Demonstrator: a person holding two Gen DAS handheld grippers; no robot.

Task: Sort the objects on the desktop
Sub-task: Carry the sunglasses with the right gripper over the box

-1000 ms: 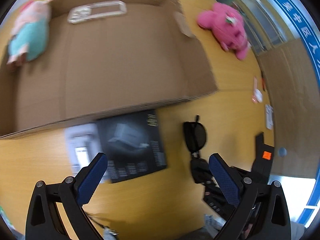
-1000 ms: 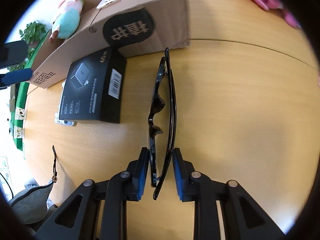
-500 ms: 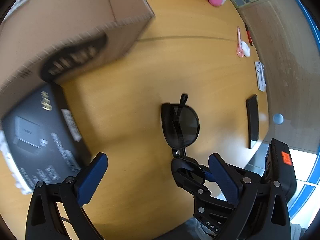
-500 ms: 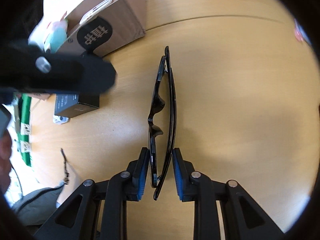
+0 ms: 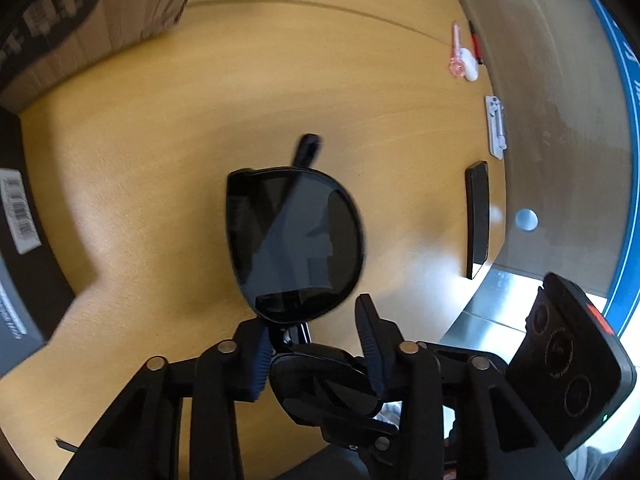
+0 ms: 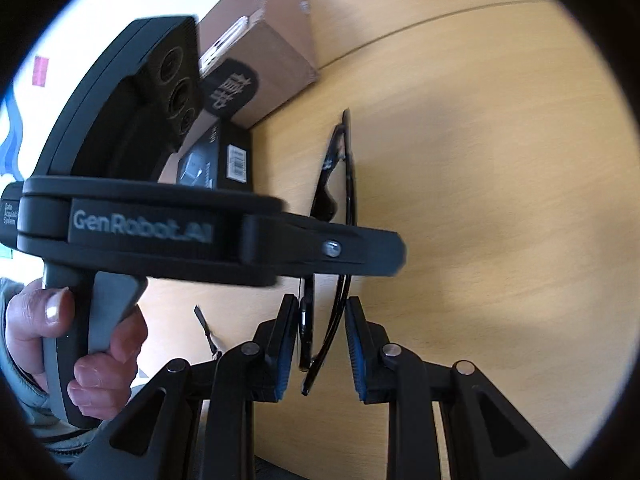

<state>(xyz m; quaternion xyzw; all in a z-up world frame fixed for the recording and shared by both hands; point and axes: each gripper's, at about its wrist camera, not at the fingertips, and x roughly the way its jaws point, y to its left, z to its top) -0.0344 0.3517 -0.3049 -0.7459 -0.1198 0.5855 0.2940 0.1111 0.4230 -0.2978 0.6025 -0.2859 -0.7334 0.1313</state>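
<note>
A light wooden desktop [image 5: 168,128] fills both views, with a cardboard box [image 6: 264,52] and a black product carton [image 6: 224,156] at its far side, and a dark slab, a white item and a pink item [image 5: 460,56] scattered near the edge. The folded sunglasses [image 5: 294,236] are held above the desk at one end by the right gripper [image 6: 322,344], its pads pressed on the frame, while the left gripper [image 5: 316,350] is closing at the bridge, with contact there not clear. Sorting is judged as early: the sunglasses are not yet deposited, and the small items are left untouched.
</note>
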